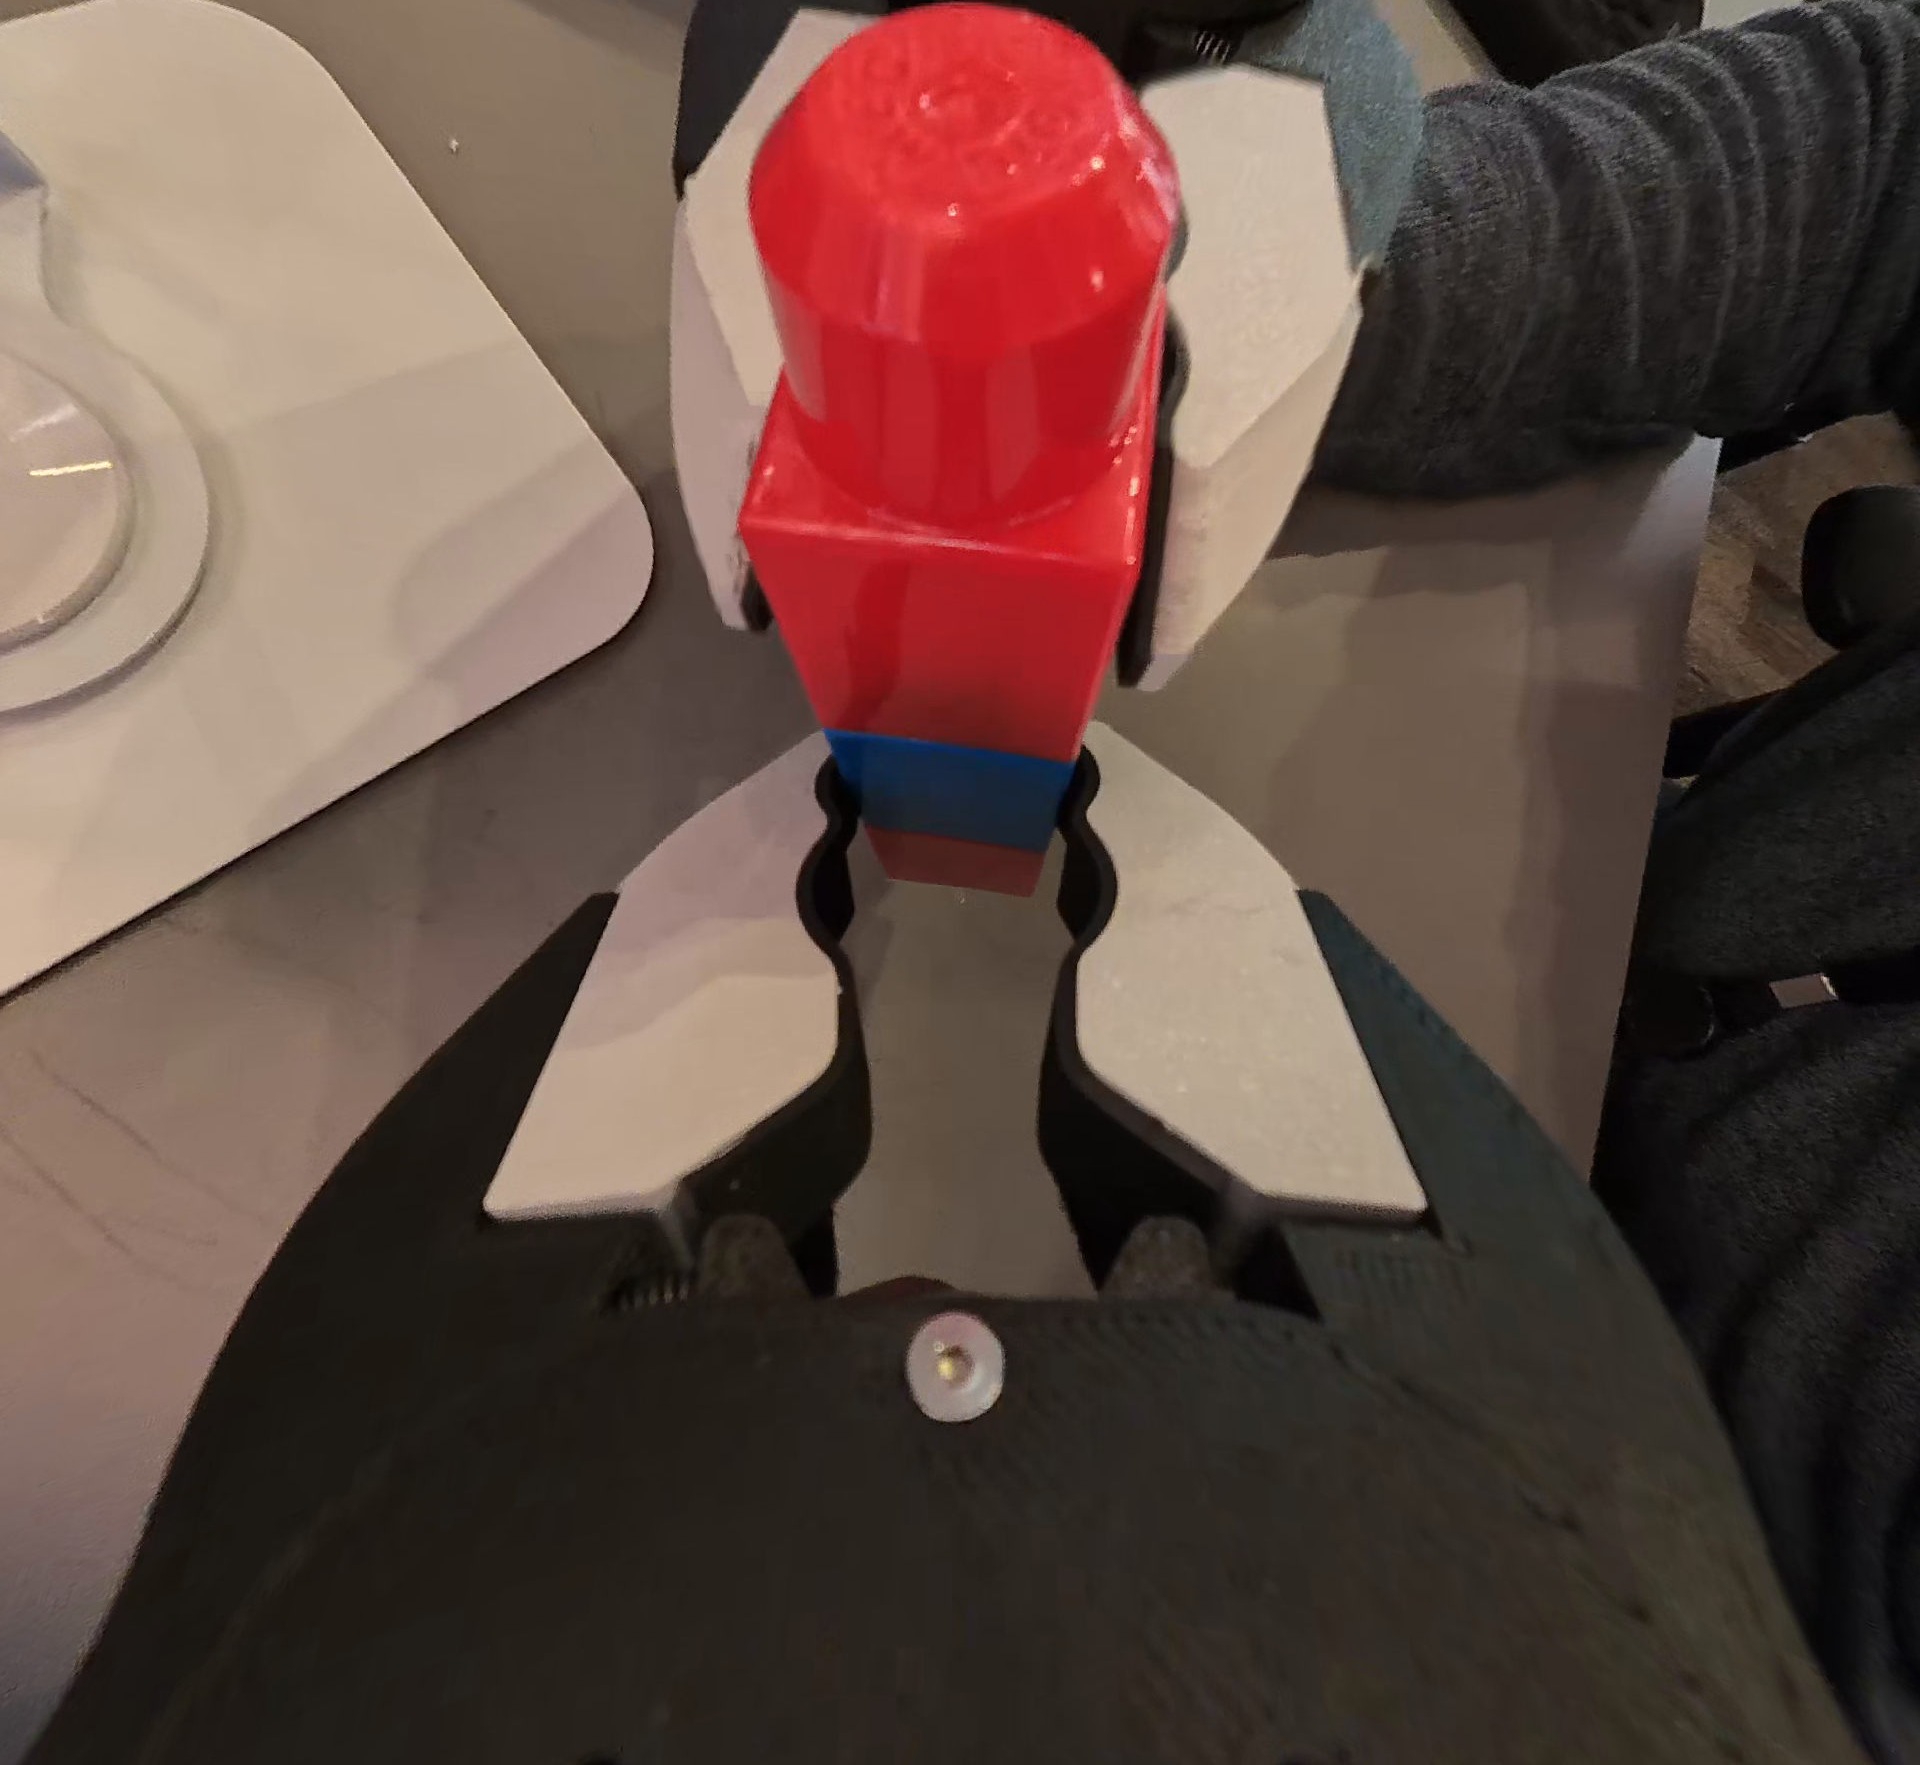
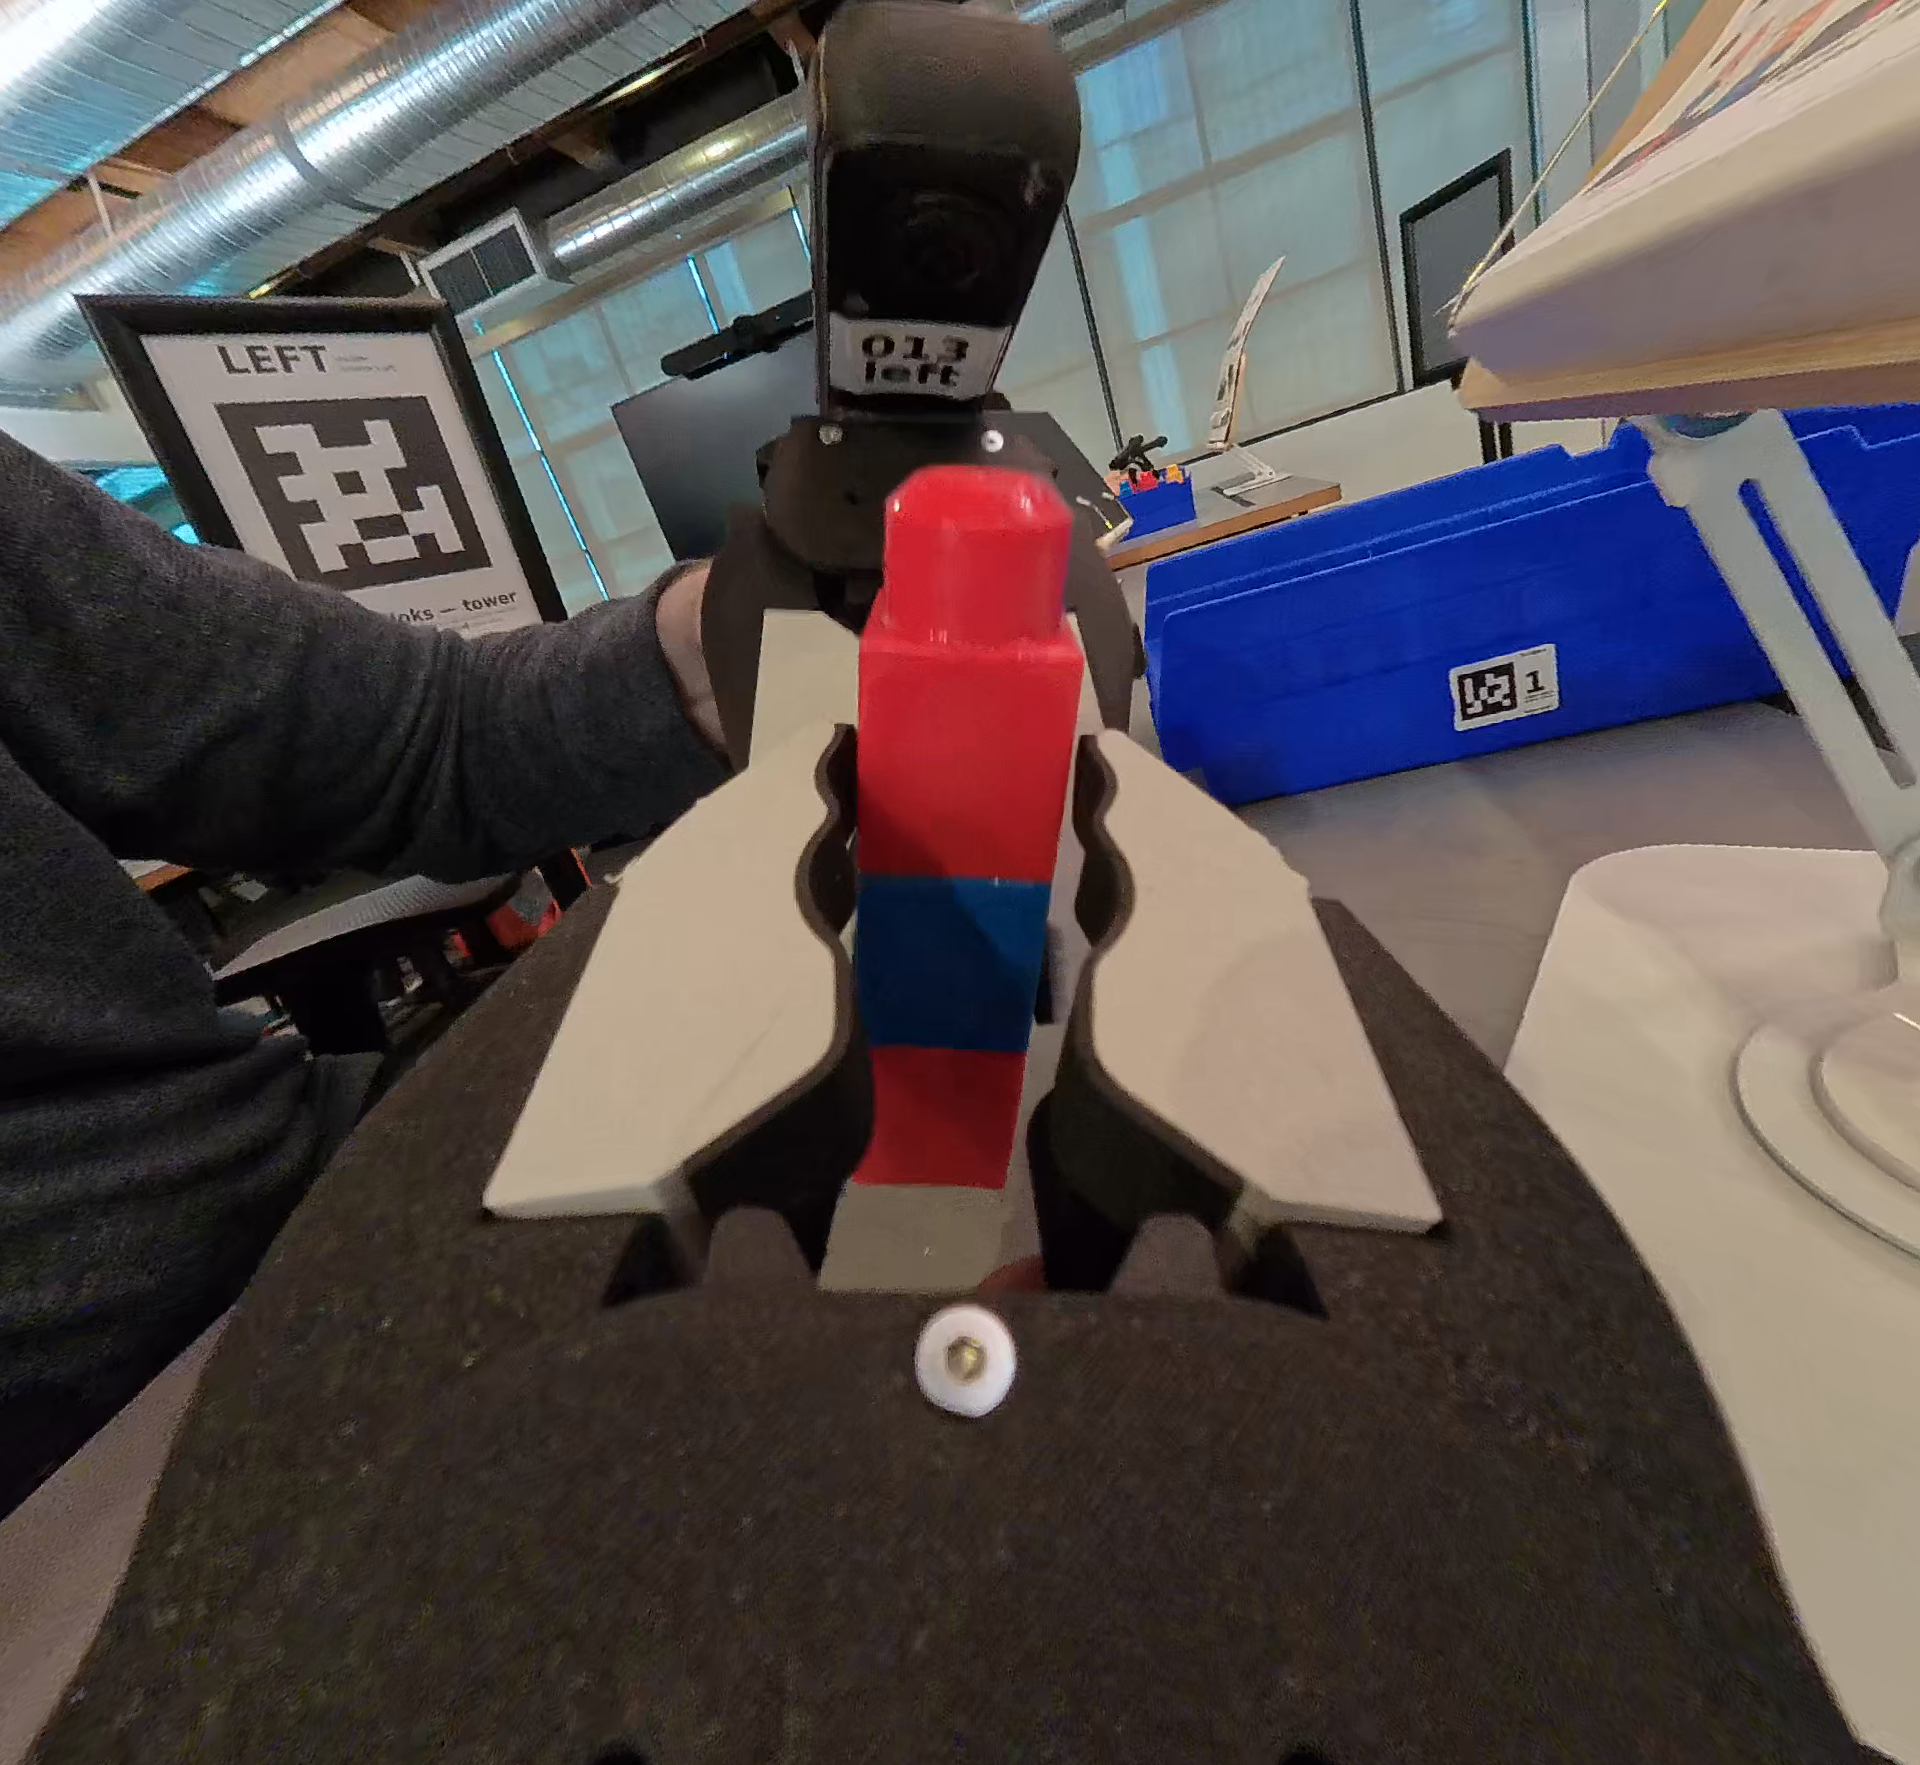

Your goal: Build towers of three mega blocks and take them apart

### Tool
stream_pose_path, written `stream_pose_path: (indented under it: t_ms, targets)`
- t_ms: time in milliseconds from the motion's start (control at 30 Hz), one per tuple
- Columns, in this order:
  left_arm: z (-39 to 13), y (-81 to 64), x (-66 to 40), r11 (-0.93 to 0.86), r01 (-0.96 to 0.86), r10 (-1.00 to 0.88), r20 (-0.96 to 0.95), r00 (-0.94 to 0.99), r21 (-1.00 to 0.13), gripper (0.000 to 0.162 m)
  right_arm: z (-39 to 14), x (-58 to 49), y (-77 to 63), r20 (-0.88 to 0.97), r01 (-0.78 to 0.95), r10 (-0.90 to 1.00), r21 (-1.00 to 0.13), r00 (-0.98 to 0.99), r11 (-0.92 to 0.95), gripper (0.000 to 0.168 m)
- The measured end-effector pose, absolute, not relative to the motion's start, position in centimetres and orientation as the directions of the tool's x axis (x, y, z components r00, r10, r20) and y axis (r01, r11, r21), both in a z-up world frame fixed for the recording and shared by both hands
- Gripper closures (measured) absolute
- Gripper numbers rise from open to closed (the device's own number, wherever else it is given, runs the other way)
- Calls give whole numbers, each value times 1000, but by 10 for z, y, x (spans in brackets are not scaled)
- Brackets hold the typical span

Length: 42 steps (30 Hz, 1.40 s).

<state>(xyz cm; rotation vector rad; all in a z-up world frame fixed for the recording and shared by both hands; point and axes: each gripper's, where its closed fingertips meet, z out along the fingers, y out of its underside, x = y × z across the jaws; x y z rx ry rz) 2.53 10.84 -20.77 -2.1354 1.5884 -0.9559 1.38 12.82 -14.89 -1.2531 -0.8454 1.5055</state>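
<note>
A tower of three mega blocks stands between both grippers: a red top block (image 1: 935, 427), a blue middle block (image 1: 951, 785) and a red bottom block (image 1: 956, 868). My left gripper (image 1: 954, 780) is shut on the blue block, low on the tower. My right gripper (image 2: 966, 770) faces it and is shut on the red top block (image 2: 966, 728); it also shows in the left wrist view (image 1: 945, 640). The blue block (image 2: 951, 967) and the bottom red block (image 2: 940, 1123) sit between the right fingers. I cannot tell if the tower rests on the grey table (image 1: 312, 1040).
A white mat (image 1: 364, 385) with a clear dome lies at the left. A dark sleeve (image 1: 1610, 261) holds the right gripper. Blue bins (image 2: 1455, 614), a framed marker sign (image 2: 332, 458) and a white stand base (image 2: 1829, 1123) surround the table.
</note>
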Motion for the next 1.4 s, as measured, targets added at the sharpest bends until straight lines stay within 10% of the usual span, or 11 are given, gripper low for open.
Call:
stream_pose_path:
  t_ms: [767,933,1400]
  targets:
    - [-209,103,17,-212,-833,-973,186,134,-511,126,-154,10,114,-177,72,984,-982,-15,-175,132]
    - [-190,105,29,-244,-738,-967,216,136,-630,120,-135,22,115,-150,95,989,-984,2,-150,132]
    - [-164,119,31,-253,-467,-964,179,197,-848,135,-15,248,169,22,73,747,-997,664,-35,132]
